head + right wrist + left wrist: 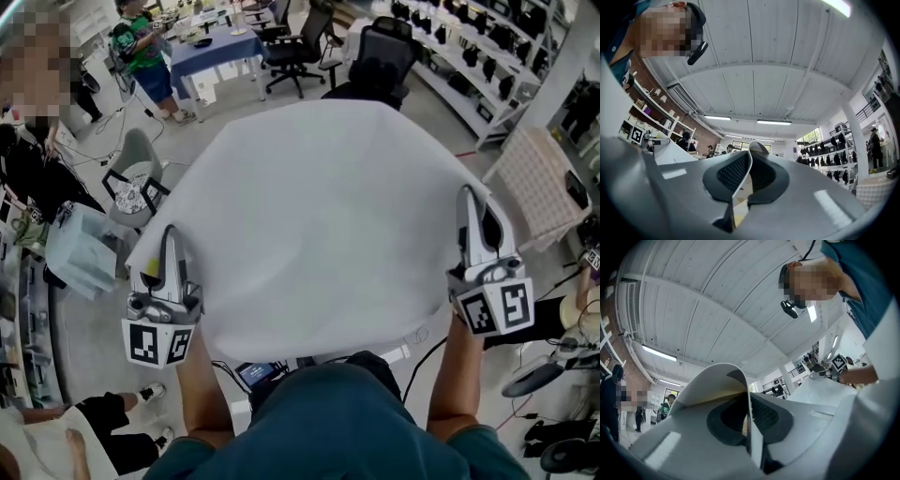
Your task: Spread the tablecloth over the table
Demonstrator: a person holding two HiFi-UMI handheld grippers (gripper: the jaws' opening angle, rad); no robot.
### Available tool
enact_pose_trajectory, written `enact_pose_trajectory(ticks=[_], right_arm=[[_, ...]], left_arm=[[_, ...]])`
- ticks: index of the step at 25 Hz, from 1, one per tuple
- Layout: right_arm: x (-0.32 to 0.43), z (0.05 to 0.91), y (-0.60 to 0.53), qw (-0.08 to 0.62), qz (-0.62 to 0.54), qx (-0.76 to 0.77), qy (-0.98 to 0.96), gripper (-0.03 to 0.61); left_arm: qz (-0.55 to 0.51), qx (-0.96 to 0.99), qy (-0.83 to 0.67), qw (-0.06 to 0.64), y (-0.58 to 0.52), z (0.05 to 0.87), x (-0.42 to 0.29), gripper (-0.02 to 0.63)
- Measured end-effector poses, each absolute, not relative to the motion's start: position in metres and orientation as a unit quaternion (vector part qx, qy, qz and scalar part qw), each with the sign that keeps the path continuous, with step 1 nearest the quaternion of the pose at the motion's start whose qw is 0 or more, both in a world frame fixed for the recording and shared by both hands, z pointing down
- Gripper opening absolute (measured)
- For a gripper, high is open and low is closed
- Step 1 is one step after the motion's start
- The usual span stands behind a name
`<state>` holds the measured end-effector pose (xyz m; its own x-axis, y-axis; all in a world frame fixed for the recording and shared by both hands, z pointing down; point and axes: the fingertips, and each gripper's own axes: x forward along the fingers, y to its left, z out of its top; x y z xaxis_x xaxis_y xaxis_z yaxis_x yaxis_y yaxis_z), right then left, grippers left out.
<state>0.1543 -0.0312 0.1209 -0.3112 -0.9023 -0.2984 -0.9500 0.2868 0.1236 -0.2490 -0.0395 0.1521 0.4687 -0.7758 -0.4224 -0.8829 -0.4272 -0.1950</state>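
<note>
You hold the white tablecloth (319, 216) aloft by its near corners, the sheet ballooning away from you toward 12 o'clock and hiding whatever lies under it, so the table it is meant for cannot be made out in the head view. The left gripper (169, 246) sits at about 8 o'clock in that view and the right gripper (471, 211) at about 4 o'clock, each with its jaws pinched together on a thin fold of the cloth's edge; each gripper view shows the fabric sandwiched between the dark pads and curling up past the tips. The held hem runs from 9 to 3 o'clock across your chest, taut between the two claws, and the cloth's body stretches ahead of both. The right claw rides slightly farther forward than the left, so the sheet looks a little skewed. The coming move likely turns on carrying both corners forward and down evenly, keeping that hem square to the hidden tabletop at 12 o'clock.
</note>
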Motion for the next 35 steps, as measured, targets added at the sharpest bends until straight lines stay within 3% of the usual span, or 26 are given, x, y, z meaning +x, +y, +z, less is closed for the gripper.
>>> enact_pose_trajectory(ticks=[9, 35], right_arm=[[0.125, 0.129, -0.069, 0.062, 0.136, -0.582, 0.799, 0.012], [0.183, 0.195, -0.205, 0.037, 0.097, -0.548, 0.83, 0.012]], left_arm=[[0.143, -0.832, 0.508, 0.171, -0.07, 0.168, -0.279, 0.005], [0.112, -0.81, 0.566, 0.103, -0.168, 0.232, -0.231, 0.005]])
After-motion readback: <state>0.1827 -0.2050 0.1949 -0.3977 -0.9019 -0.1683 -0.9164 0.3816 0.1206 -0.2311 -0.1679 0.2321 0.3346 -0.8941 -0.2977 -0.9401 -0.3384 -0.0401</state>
